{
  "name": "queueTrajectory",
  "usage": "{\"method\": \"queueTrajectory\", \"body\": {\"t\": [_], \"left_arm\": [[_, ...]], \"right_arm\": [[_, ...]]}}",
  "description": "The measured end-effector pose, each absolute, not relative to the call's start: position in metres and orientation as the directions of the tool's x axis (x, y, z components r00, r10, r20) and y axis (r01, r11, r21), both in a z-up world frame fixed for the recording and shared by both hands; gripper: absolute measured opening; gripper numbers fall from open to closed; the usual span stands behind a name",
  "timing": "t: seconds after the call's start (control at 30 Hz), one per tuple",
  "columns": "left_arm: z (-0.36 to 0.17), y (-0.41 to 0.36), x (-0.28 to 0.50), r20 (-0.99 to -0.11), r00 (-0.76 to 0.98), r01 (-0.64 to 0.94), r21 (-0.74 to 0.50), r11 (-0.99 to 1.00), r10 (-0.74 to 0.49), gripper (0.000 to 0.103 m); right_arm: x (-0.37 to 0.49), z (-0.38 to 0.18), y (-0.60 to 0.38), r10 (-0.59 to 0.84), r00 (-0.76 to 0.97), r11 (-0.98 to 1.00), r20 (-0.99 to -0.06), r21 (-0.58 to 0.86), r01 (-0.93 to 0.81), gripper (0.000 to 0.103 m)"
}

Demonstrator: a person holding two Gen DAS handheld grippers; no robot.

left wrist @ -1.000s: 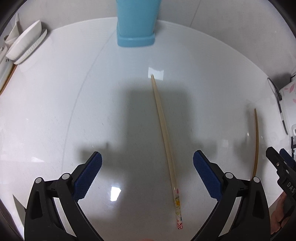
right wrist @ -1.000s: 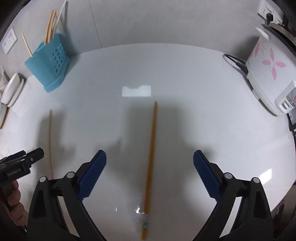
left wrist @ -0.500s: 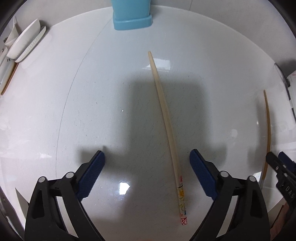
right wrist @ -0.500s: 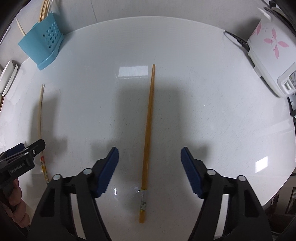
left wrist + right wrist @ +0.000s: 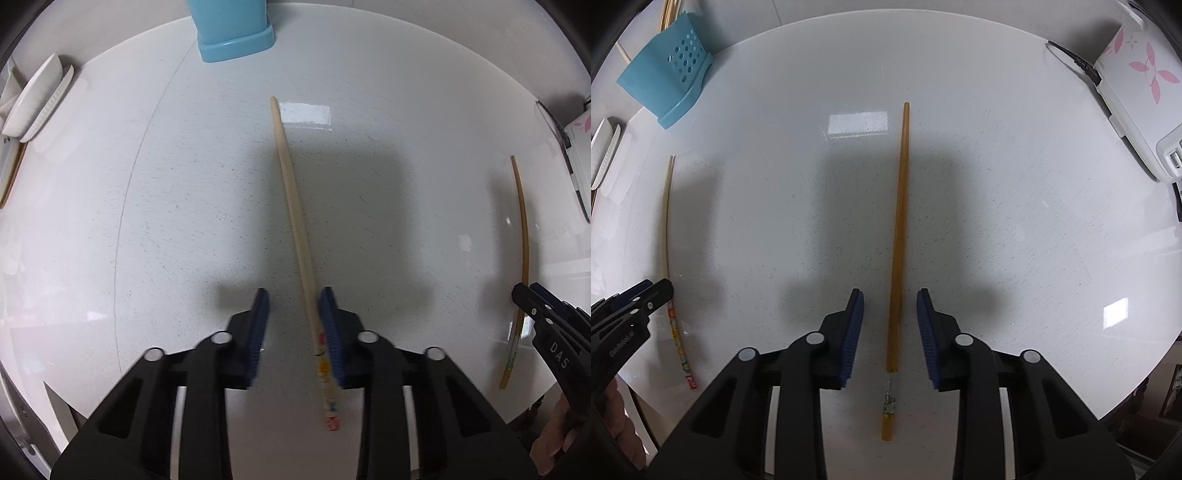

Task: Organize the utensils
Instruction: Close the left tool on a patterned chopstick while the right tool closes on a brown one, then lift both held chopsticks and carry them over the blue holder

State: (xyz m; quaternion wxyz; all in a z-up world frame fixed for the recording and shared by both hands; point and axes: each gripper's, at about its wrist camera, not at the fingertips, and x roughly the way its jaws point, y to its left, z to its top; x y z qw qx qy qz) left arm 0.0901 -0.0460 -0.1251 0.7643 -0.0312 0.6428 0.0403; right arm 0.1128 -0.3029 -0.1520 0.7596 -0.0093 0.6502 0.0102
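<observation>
A pale chopstick (image 5: 295, 221) with a painted end lies on the white counter (image 5: 184, 221). It sits between the fingers of my left gripper (image 5: 295, 325), close against the right pad and apart from the left pad; the jaws are closing. An amber chopstick (image 5: 899, 240) lies between the pads of my right gripper (image 5: 891, 328), with a gap on each side as those jaws close. Both grippers point down. The blue utensil holder (image 5: 670, 74) stands at the back, with several sticks in it. The left wrist view shows the amber chopstick (image 5: 522, 240) and right gripper (image 5: 526, 295) at the right edge.
White dishes (image 5: 37, 99) lean at the far left. A white rice cooker with pink flowers (image 5: 1137, 81) and its black cord (image 5: 1071, 59) stand at the back right. The counter's front edge runs just below both grippers.
Both grippers have drawn their jaws in from wide apart to narrow around their chopsticks. The right gripper has sunk closer to the counter. The chopsticks lie where they were.
</observation>
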Motion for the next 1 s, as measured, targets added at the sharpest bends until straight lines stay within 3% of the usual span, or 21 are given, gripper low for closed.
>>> {"method": "queueTrajectory", "body": {"t": [0.07, 0.2, 1.0], "left_arm": [[-0.125, -0.046, 0.091, -0.986, 0.167, -0.096, 0.005, 0.995, 0.021, 0.007], [-0.120, -0.045, 0.087, -0.986, 0.168, -0.089, -0.004, 0.996, 0.011, 0.006], [-0.072, -0.021, 0.067, -0.965, 0.261, -0.075, -0.049, 0.996, -0.028, 0.006]], "right_arm": [[0.114, -0.152, -0.302, 0.003, 0.152, 1.000, -0.988, -0.001, -0.027, 0.023], [0.118, -0.153, -0.300, -0.004, 0.146, 0.999, -0.989, -0.010, -0.037, 0.006], [0.135, -0.103, -0.275, 0.091, 0.264, 0.994, -0.960, 0.070, -0.089, 0.006]]}}
